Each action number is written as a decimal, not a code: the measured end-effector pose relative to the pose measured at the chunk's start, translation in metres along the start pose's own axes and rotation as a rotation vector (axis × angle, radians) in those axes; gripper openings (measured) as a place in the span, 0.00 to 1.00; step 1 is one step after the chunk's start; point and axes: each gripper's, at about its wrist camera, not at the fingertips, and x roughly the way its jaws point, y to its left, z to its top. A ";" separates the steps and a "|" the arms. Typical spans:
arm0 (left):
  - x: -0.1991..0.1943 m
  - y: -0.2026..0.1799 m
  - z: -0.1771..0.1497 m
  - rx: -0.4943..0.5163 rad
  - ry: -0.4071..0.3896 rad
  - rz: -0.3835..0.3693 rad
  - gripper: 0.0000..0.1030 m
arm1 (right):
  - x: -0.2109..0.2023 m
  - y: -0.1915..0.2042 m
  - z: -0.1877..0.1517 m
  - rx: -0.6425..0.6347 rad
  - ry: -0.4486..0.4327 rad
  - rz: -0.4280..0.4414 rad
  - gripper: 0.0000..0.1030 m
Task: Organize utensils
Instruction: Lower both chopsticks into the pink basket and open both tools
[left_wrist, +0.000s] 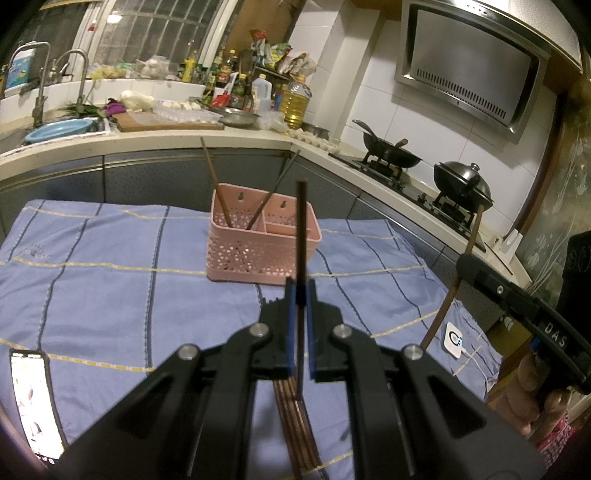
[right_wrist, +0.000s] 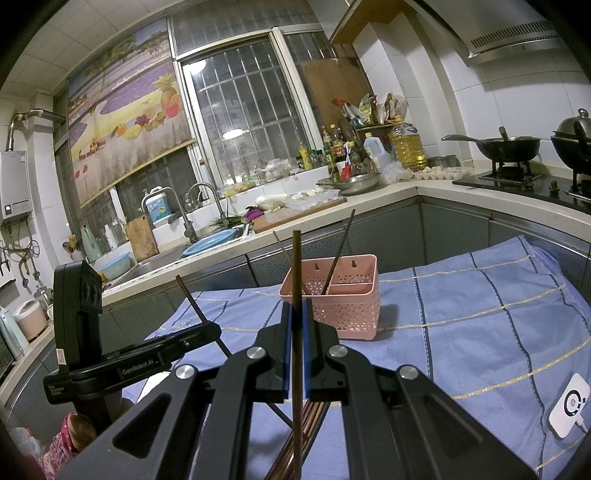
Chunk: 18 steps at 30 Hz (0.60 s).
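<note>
A pink perforated utensil basket (left_wrist: 258, 247) (right_wrist: 343, 302) stands on the blue checked cloth (left_wrist: 110, 280) (right_wrist: 480, 314), with two chopsticks (left_wrist: 216, 184) (right_wrist: 341, 251) leaning in its compartments. My left gripper (left_wrist: 301, 291) is shut on a dark chopstick (left_wrist: 302, 229) held upright, a short way in front of the basket. My right gripper (right_wrist: 296, 314) is shut on a brown chopstick (right_wrist: 296, 266), also upright, near the basket. In the left wrist view the right gripper's chopstick (left_wrist: 456, 280) shows at the right. A bundle of several chopsticks (left_wrist: 295, 424) (right_wrist: 306, 435) lies on the cloth beneath both grippers.
A phone (left_wrist: 35, 402) lies at the cloth's left edge and a white charger puck (left_wrist: 453, 339) (right_wrist: 569, 406) at its right. Behind runs a crowded kitchen counter (left_wrist: 207, 138) with sink, bottles and a hob with two woks (left_wrist: 391, 153). A hand (left_wrist: 535, 402) holds the right gripper.
</note>
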 end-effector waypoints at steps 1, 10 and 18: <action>0.000 0.001 0.001 -0.001 0.000 0.000 0.04 | 0.000 0.000 0.000 0.000 0.000 0.000 0.05; -0.003 -0.003 0.002 0.013 -0.016 0.006 0.04 | -0.003 0.001 0.011 -0.028 -0.036 0.016 0.05; -0.017 -0.003 0.026 0.041 -0.068 0.019 0.04 | 0.008 0.002 0.030 -0.039 -0.054 0.032 0.05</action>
